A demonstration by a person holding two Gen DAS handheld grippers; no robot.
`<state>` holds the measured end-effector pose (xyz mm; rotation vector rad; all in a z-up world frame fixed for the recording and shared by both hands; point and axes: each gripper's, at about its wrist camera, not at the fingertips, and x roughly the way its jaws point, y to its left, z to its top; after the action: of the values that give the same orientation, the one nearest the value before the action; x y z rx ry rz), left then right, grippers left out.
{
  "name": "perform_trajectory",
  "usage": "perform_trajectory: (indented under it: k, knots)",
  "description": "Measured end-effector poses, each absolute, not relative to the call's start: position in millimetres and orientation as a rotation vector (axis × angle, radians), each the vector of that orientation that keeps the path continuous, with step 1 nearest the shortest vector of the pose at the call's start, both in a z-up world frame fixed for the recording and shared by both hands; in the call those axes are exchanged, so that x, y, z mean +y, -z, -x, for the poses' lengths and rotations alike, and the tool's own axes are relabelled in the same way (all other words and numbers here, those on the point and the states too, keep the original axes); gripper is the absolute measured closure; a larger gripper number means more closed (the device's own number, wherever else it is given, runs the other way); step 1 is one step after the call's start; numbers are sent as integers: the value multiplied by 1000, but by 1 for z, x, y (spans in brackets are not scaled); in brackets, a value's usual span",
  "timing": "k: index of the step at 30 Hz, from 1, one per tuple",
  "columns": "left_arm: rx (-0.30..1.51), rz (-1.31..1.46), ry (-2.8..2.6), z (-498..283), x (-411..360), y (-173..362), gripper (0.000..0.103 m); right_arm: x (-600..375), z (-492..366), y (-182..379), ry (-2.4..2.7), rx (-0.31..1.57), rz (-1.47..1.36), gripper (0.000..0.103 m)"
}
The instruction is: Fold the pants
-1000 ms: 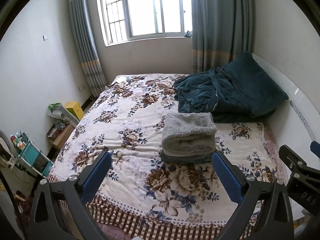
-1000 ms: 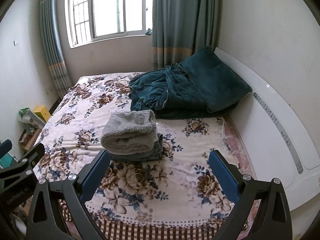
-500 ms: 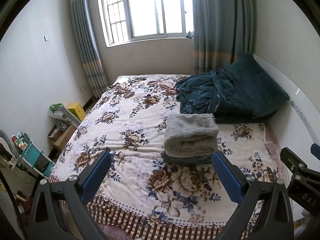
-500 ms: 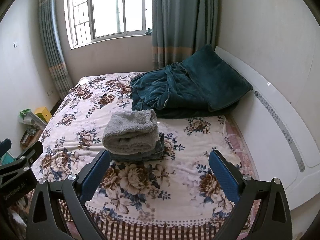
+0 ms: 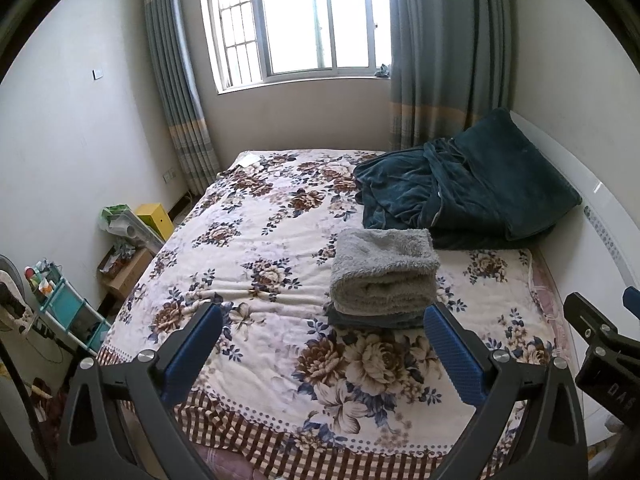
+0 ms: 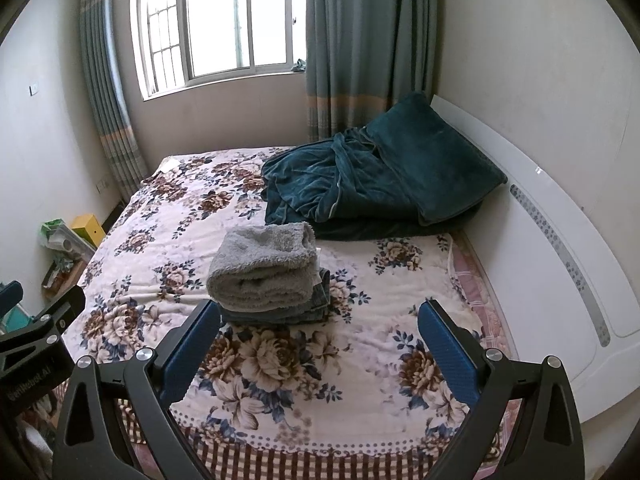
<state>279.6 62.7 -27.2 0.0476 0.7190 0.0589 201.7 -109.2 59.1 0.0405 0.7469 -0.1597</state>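
Over the foot of the floral bed (image 5: 256, 240), both tools hang clear of the cloth. Left gripper (image 5: 320, 344) spread wide, blue pads (image 5: 192, 354) empty. Just beyond its right finger sit the folded pants (image 5: 384, 272), a fluffy grey bundle stacked on a darker folded garment (image 5: 372, 320). Right gripper (image 6: 320, 340) wide too, nothing between its fingers, the stack off its left fingertip. Behind the stack a teal blanket (image 6: 372, 184) is heaped against the white headboard (image 6: 560, 248).
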Motion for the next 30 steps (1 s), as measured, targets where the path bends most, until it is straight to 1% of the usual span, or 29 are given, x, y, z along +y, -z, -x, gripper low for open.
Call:
perform_trajectory:
  k: [30]
  knots:
    - [717, -57, -55, -282, 60, 22, 0, -110, -207, -65, 151, 746, -51, 2]
